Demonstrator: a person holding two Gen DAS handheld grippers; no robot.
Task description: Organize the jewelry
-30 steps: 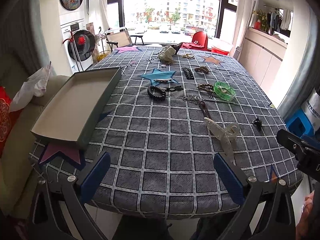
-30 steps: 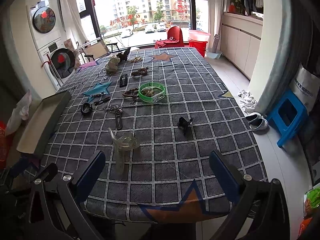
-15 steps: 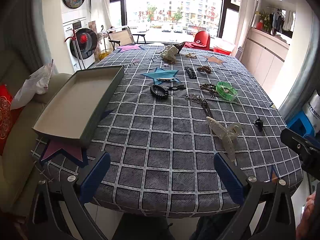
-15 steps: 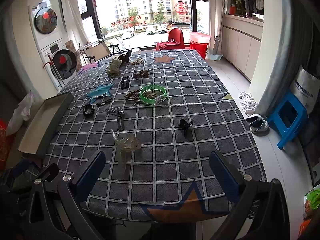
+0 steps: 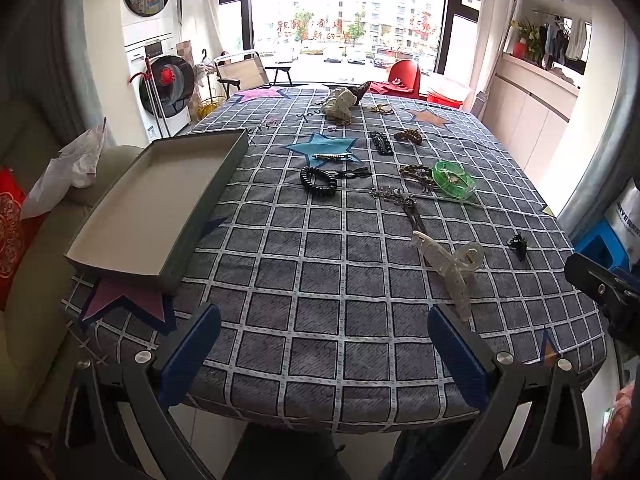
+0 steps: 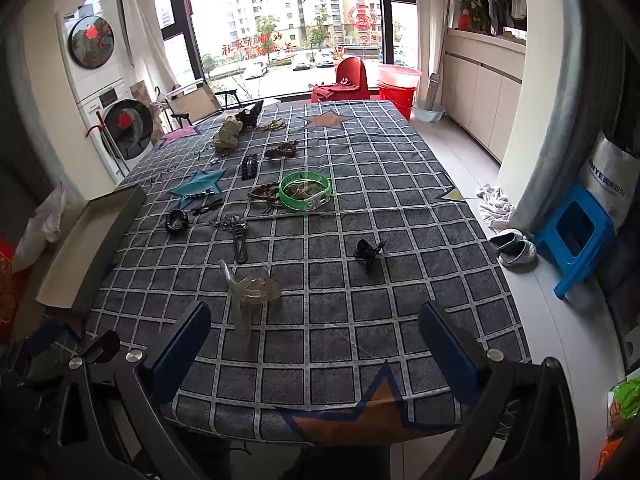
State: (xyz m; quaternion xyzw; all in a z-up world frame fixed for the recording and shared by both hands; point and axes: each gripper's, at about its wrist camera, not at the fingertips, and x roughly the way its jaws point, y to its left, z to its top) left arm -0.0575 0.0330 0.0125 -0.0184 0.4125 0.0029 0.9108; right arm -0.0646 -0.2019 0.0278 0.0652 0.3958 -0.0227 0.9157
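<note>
Jewelry and hair pieces are seen scattered over the counter point(image 5: 344, 280), which is covered by a grey checked cloth, and nothing has yet been placed in the shallow grey cardboard tray point(image 5: 132, 216) at its left edge, so the task is judged to be at its very start. The left gripper point(image 5: 320, 354) and the right gripper point(image 6: 316, 342) are both held short of the near counter edge, their blue-padded jaws spread wide apart and gripping nothing. Closest to both lies the translucent plastic claw hair clip point(image 5: 450, 268), tilted on its teeth; further off are found the small black claw clip point(image 6: 370, 254), the dark metal clasp point(image 6: 239, 240), the black coiled hair tie point(image 5: 319, 180) and the green transparent bangle point(image 6: 306, 190). A first pick is judged to be the step in hand: one gripper would need to be carried forward and lowered so that its jaws straddle the translucent clip before closing, after which the tray, well apart to the left, would have to be reached.
</note>
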